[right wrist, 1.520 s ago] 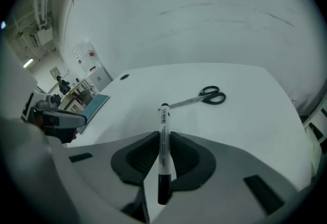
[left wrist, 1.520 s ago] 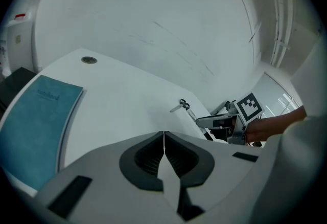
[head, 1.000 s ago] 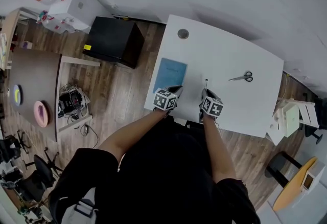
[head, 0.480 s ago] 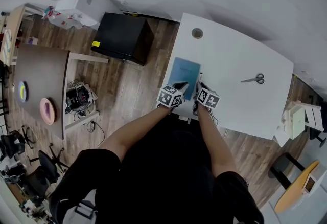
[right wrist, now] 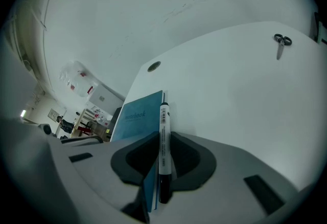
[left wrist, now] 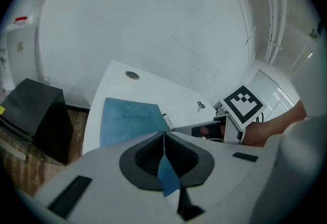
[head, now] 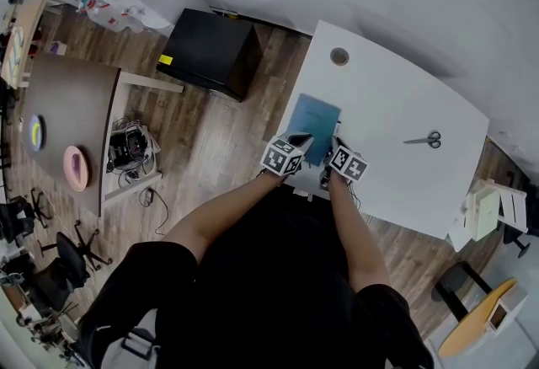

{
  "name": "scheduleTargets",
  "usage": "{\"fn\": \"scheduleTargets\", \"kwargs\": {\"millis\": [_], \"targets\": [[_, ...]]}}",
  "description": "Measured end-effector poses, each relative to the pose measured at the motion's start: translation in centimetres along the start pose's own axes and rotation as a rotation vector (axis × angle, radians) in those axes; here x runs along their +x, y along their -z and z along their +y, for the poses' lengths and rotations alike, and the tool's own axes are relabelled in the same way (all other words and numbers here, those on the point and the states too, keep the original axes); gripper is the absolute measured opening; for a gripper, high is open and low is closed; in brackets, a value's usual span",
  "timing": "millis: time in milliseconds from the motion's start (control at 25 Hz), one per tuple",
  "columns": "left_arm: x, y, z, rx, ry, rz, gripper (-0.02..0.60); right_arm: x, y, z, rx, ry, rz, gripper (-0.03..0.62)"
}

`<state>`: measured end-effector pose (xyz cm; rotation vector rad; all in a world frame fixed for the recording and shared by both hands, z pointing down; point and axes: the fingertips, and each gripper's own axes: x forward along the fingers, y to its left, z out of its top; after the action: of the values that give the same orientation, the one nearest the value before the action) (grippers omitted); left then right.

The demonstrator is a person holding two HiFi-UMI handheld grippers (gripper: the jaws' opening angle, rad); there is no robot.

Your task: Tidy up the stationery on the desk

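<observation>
The left gripper (left wrist: 163,138) is pinched shut on the near edge of the blue notebook (left wrist: 127,118), which spreads ahead of it on the desk (head: 387,106). Just beside it, the right gripper (right wrist: 162,141) clamps a white pen (right wrist: 163,131) lying along the notebook's right edge. The scissors (right wrist: 280,43) lie well ahead, to its right.

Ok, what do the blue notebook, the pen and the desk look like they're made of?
Notebook: matte blue cover, no glare, thin at the edge, probably card or paper. Pen: white barrel with a printed label and dark end, likely plastic. Desk: smooth plain white top, perhaps laminate; can't tell.
</observation>
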<state>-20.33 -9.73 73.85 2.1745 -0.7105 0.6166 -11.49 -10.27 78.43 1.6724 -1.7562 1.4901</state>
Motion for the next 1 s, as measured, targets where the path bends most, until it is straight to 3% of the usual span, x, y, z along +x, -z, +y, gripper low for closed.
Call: {"fn": "scheduleTargets", "kwargs": {"millis": [360, 680, 1000], "targets": [[-0.1, 0.3, -0.3, 0.0, 0.017, 0.006, 0.018, -1.0, 0.2, 0.8, -0.047, -0.038, -0.009, 0.081], [-0.2, 1.0, -1.0, -0.006, 0.024, -0.003, 0.018, -1.2, 1.3, 0.5, -0.012, -0.084, 0.009, 0.081], [0.5, 1.5, -1.6, -0.049, 0.016, -0.027, 0.018, -4.0, -0.1, -0.8, -0.119, -0.079, -0.011, 0.081]]}}
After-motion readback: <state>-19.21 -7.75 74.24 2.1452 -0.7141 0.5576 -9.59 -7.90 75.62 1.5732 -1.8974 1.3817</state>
